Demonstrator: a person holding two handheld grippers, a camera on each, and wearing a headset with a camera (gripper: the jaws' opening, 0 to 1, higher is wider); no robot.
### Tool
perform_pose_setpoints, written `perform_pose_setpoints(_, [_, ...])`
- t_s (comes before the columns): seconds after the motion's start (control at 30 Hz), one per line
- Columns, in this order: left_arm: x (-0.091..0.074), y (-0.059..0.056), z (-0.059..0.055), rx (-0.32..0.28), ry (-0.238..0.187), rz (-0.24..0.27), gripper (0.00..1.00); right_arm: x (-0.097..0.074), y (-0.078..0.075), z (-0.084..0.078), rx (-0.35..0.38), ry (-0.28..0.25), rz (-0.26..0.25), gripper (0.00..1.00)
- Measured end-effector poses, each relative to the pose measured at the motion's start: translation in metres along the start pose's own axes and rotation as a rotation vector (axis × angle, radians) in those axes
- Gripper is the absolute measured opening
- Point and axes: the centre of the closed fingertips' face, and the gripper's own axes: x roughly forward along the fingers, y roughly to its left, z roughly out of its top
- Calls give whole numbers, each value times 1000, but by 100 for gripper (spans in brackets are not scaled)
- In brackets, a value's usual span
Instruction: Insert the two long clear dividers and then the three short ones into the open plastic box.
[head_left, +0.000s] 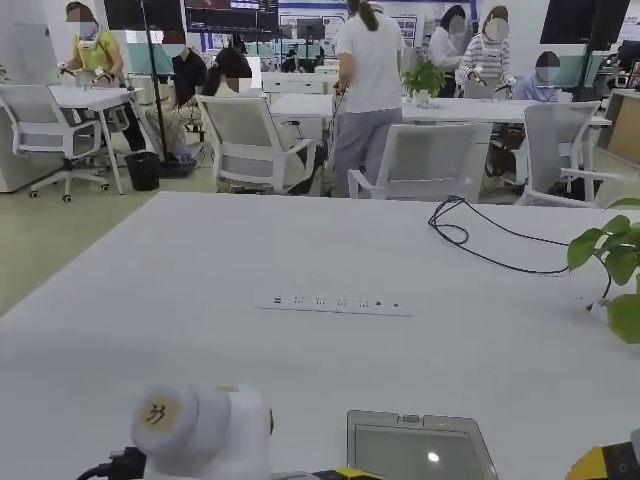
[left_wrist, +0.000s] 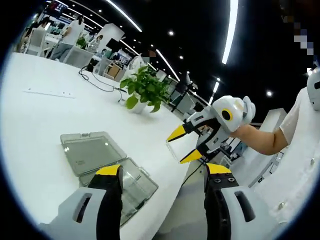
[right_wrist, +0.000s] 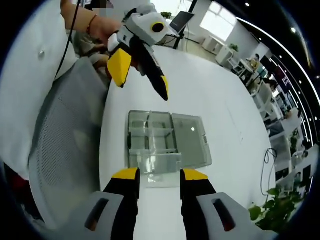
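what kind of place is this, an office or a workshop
Probably an open-plan office: a long white table with a flush white power strip, rows of white swivel office chairs at white desks, and other people working behind.

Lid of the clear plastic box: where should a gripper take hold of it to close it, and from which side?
Probably the free long edge of the lid, opposite the hinge. The lid lies open and flat on the table, so that outer edge is the reachable part; come low from that side, one jaw above, one below.
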Motion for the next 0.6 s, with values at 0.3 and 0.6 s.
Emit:
perform_pose_setpoints(0.3, [19,-14,-6,-98,17,-43,51,0,7,26,-17,-22,0,33])
perform_pose_setpoints(0.6, [31,-21,-6,-195,15,-70,36,1,13,39,-40,-29,3,33])
